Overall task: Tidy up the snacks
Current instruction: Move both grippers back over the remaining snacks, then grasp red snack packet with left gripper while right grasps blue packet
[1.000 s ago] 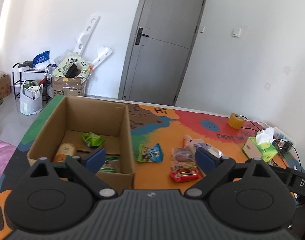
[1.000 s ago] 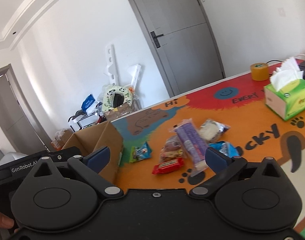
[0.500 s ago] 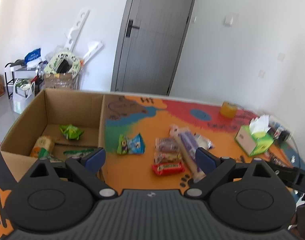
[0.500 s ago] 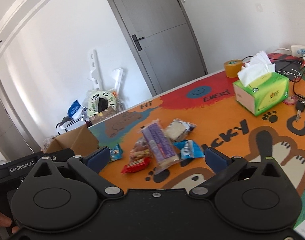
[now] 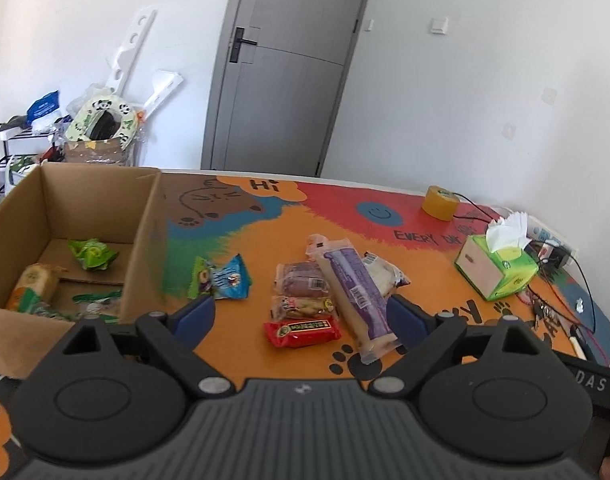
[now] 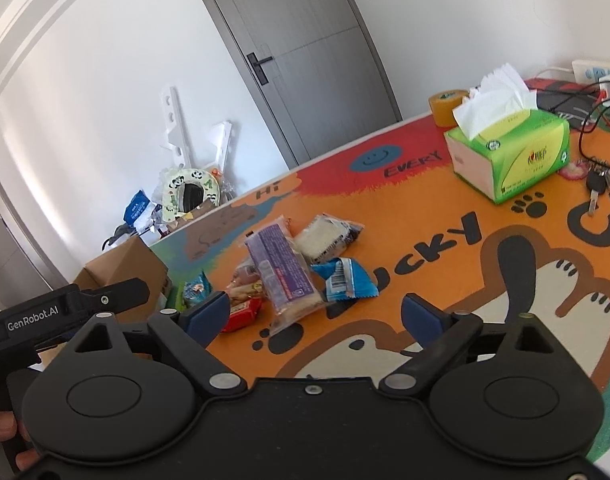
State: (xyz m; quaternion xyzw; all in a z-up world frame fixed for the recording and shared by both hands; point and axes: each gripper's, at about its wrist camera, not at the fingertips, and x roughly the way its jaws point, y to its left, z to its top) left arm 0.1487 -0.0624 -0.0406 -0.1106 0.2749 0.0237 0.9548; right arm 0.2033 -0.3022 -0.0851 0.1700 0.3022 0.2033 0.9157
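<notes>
Snack packets lie in a cluster mid-table: a long purple packet (image 5: 355, 294), a red bar (image 5: 302, 331), a brown-red packet (image 5: 302, 284), a white cake packet (image 5: 383, 276), and a blue-green packet (image 5: 225, 280) nearer the box. A cardboard box (image 5: 139, 240) at left holds a green packet (image 5: 92, 254) and other snacks. My left gripper (image 5: 301, 318) is open and empty, above the table before the cluster. My right gripper (image 6: 315, 312) is open and empty, just short of the purple packet (image 6: 283, 270) and a blue packet (image 6: 345, 284).
A green tissue box (image 6: 513, 156) and a yellow tape roll (image 6: 445, 106) stand at the right back. Keys (image 6: 601, 184) and cables lie at the far right. The left gripper's body (image 6: 45, 316) shows at the right wrist view's left. Clutter stands by the wall behind.
Both grippers have swung right: the box slid towards the left edge of each view, and the snack cluster and tissue box came closer. Both stayed open.
</notes>
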